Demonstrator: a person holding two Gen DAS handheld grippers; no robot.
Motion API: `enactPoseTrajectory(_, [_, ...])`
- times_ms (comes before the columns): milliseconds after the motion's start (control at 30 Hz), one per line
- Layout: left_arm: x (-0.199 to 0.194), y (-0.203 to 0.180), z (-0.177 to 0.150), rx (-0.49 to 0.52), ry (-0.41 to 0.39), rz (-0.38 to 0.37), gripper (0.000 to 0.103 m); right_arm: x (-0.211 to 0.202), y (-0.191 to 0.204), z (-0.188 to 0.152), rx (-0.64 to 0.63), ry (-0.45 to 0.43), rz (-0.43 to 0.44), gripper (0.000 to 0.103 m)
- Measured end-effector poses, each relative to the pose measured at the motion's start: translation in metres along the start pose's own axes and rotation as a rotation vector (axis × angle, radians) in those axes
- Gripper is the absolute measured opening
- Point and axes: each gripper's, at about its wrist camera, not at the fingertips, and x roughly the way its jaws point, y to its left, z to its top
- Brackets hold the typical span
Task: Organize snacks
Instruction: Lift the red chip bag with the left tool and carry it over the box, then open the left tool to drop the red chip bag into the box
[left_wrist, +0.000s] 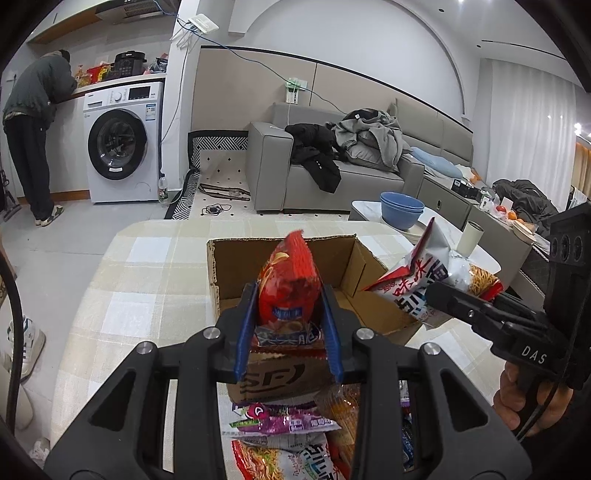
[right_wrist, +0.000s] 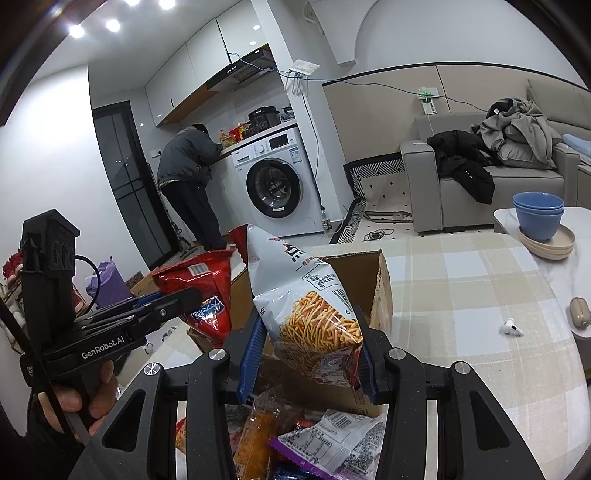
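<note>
Beside box (right_wrist: 380, 291), blue bowls (right_wrist: 539, 214), earbud (right_wrist: 511, 328)

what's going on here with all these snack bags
A person is sorting snacks with two handheld grippers. The left gripper is shut on a red snack bag, and the right gripper is shut on a white noodle-snack bag. Both bags are held over an open cardboard box on the checked tablecloth. More packets lie in front of it.

The red snack bag (left_wrist: 286, 284) is showing a glossy, crinkled plastic film. The white noodle-snack bag (right_wrist: 306, 295) is looking equally shiny. The cardboard box (left_wrist: 236, 269) is appearing matt, rough-edged brown paper. The checked tablecloth (left_wrist: 147, 280) is looking like woven matt cloth.
</note>
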Motion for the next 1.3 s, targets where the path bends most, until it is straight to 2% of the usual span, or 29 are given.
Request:
enactPoseTrajectory(333, [0.03,0.002,0.005,0.005,0.036,0.01,0.03,0.018,0.002,0.004,-0.007,0.02,-0.014,0.045])
enactPoseTrajectory(433, [0.034,0.006,0.003,-0.004,0.052,0.011,0.036,0.016,0.003,0.005,-0.018,0.012,-0.016,0.048])
enactPoseTrajectory(533, [0.032,0.011,-0.002,-0.02,0.059,0.007,0.053,0.011,0.003,0.003,-0.022,0.01,-0.028,0.052])
enactPoseTrajectory(600, [0.028,0.013,-0.006,-0.027,0.057,0.019,0.08,0.007,0.0,0.002,-0.015,0.013,-0.035,0.063])
enactPoseTrajectory(667, [0.022,0.015,-0.011,-0.03,0.056,0.023,0.085,0.002,-0.002,-0.002,-0.003,0.007,-0.034,0.085])
enactPoseTrajectory(733, [0.016,0.016,-0.015,-0.022,0.062,0.029,0.089,-0.006,-0.005,-0.006,0.005,-0.004,-0.028,0.092])
enactPoseTrajectory(767, [0.012,0.015,-0.018,-0.016,0.063,0.037,0.099,-0.01,-0.006,-0.008,0.009,-0.002,-0.029,0.097])
enactPoseTrajectory(800, [0.008,0.016,-0.02,-0.013,0.058,0.045,0.102,-0.013,-0.007,-0.01,0.012,0.004,-0.031,0.1])
enactPoseTrajectory(1167, [-0.032,0.016,-0.06,-0.029,0.07,0.06,0.102,-0.037,-0.014,-0.045,0.042,0.056,-0.039,0.102])
enactPoseTrajectory(1300, [-0.037,0.017,-0.069,-0.028,0.09,0.065,0.102,-0.04,-0.014,-0.055,0.018,0.081,-0.028,0.102])
